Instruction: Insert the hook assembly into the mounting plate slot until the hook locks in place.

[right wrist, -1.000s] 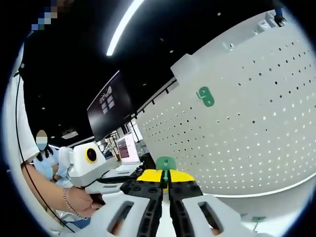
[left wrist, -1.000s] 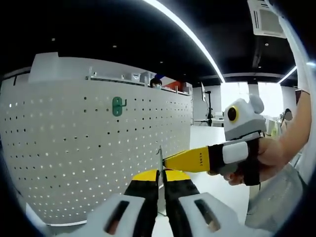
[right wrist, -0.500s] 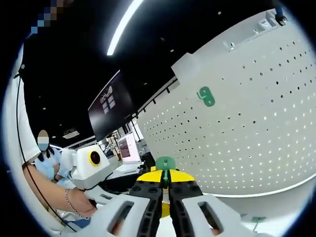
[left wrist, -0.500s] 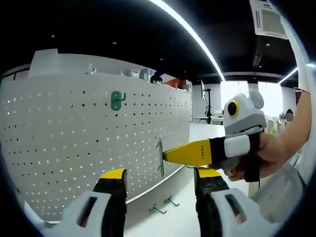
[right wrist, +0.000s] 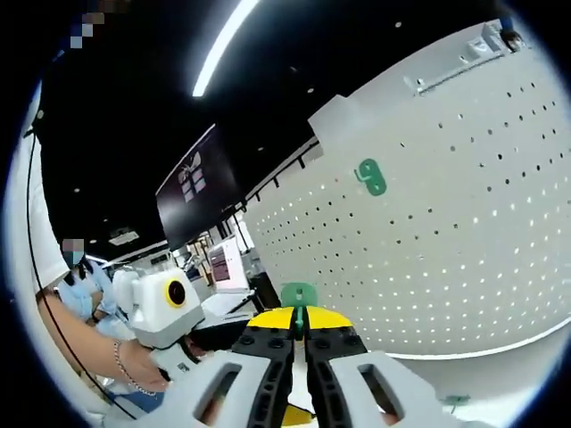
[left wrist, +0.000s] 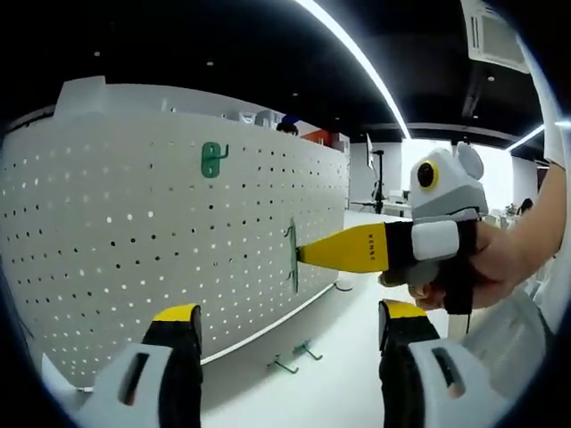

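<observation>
**A:** What does the left gripper view show?

**B:** The left gripper (left wrist: 285,334) is released, jaws wide apart and holding nothing, hanging back low in front of the white pegboard (left wrist: 134,259). The right gripper (left wrist: 343,250) enters from the right, gripped in a person's hand (left wrist: 491,267), its yellow jaws clenched on a green hook plate (left wrist: 292,257) held edge-on just beside the board, seemingly to line it up with the holes. Another green hook (left wrist: 211,160) already hangs higher up. Two spare hooks (left wrist: 293,357) lie on the table.

**A:** And the right gripper view?

**B:** The hook plate's top pokes above the closed jaws, aimed at the board.
</observation>
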Demonstrator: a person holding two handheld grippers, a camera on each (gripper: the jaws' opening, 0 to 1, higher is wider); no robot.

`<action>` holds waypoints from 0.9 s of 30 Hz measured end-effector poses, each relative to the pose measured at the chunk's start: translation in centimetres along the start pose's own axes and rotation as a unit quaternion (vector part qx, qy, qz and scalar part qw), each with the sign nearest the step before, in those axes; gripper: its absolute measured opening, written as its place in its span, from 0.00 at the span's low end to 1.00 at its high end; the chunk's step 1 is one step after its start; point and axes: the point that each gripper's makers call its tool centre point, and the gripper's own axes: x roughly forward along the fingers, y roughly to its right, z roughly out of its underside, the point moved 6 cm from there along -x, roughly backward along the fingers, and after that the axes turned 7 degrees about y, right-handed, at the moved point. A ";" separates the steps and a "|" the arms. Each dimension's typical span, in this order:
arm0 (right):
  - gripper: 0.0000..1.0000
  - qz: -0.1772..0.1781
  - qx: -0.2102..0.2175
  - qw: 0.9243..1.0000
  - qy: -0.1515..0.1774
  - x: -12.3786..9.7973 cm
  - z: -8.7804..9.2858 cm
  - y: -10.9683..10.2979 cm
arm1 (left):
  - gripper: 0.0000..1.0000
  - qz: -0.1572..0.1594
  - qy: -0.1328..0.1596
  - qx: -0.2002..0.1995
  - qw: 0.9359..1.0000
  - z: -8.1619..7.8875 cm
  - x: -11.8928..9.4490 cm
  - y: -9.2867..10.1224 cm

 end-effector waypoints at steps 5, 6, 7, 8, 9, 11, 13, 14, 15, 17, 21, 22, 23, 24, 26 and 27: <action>0.00 0.052 -0.104 0.993 -0.027 -0.1 -0.7 0.8 | 0.80 0.000 -0.002 -0.004 1.000 0.2 -0.1 0.0; 0.00 0.059 -0.111 0.992 -0.027 -0.1 -0.8 0.9 | 0.80 -0.001 -0.002 -0.004 1.000 0.2 -0.1 0.0; 0.00 0.075 -0.124 0.989 -0.030 -0.3 -0.8 1.2 | 0.80 -0.001 -0.003 -0.004 1.000 0.2 -0.1 0.0; 0.00 0.074 -0.126 0.989 -0.032 -0.2 -0.8 1.2 | 0.80 -0.001 -0.002 -0.004 1.000 0.2 -0.1 0.0; 0.00 0.074 -0.124 0.989 -0.030 -0.2 -0.8 1.1 | 0.80 0.000 -0.002 -0.004 1.000 0.2 -0.1 0.0; 0.00 0.079 -0.120 0.989 -0.032 -0.1 -0.8 1.3 | 0.80 0.000 -0.004 -0.003 1.000 0.3 -0.1 0.0; 0.00 0.085 -0.121 0.989 -0.032 0.0 -1.0 1.6 | 0.80 0.001 -0.004 -0.002 1.000 0.4 -0.1 0.0; 0.00 0.088 -0.118 0.989 -0.031 0.1 -1.2 1.8 | 0.80 0.001 -0.005 -0.004 1.000 0.5 -0.1 0.1; 0.00 0.091 -0.113 0.989 -0.030 0.2 -1.4 2.1 | 0.80 0.001 -0.005 -0.005 1.000 0.6 -0.2 0.1; 0.01 0.098 -0.111 0.989 -0.028 0.3 -1.7 2.5 | 0.80 -0.001 -0.009 -0.003 1.000 1.0 -0.2 0.1; 0.01 0.106 -0.110 0.988 -0.025 0.6 -2.3 3.5 | 0.79 0.001 -0.014 -0.006 1.000 1.7 -0.5 0.1; 0.01 0.107 -0.108 0.988 -0.024 0.7 -2.5 3.6 | 0.79 0.000 -0.017 -0.006 1.000 2.0 -0.6 0.1; 0.01 0.110 -0.106 0.988 -0.023 0.8 -2.7 3.9 | 0.79 0.000 -0.020 -0.005 1.000 2.2 -0.7 0.2; 0.01 0.112 -0.105 0.988 -0.022 0.8 -2.8 4.1 | 0.78 0.000 -0.024 -0.006 1.000 2.5 -0.8 0.2; 0.01 0.115 -0.105 0.988 -0.020 0.9 -3.1 4.4 | 0.78 0.002 -0.029 -0.005 1.000 2.9 -0.9 0.4; 0.01 0.116 -0.107 0.987 -0.018 1.0 -3.3 4.5 | 0.78 0.003 -0.032 -0.003 0.999 3.2 -1.0 0.5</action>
